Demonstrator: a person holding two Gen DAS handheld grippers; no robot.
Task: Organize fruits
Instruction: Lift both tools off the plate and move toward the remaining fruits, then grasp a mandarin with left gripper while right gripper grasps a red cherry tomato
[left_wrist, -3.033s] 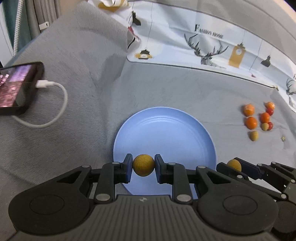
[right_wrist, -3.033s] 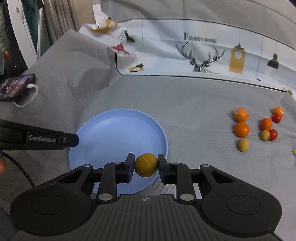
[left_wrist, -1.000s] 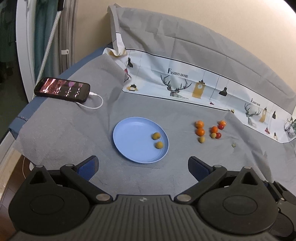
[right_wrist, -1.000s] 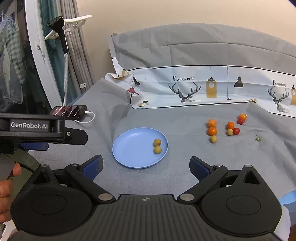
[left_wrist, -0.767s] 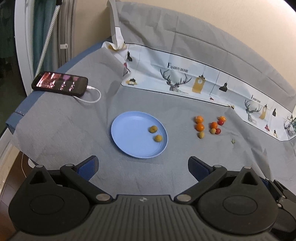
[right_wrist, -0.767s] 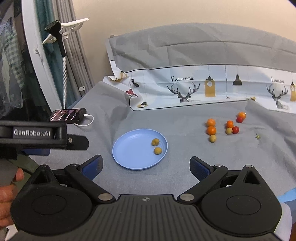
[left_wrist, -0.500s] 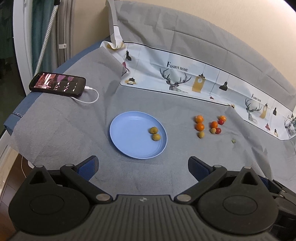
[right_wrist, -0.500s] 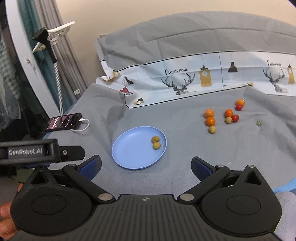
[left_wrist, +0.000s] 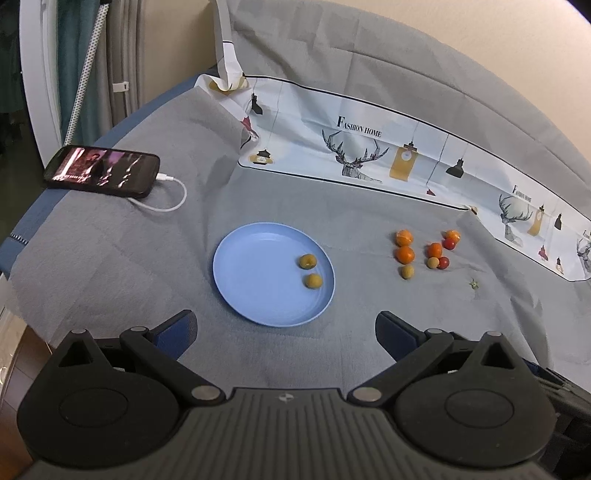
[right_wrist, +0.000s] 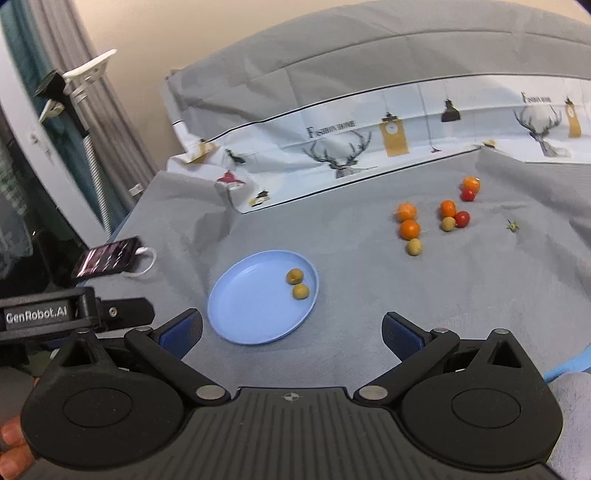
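We see a surface covered by a gray cloth, which wrinkles toward the back. Along its far edge lies a white printed strip with deer, lamps and the words "Fashion Home". Near the middle rests a blue plate. To the plate's right, well apart from it, loose fruits sit straight on the cloth: four oranges, two red tomatoes and two yellow-green fruits, clustered close together. A small green stem lies farther right. At the left edge a phone lies screen up, with a white cable plugged in.
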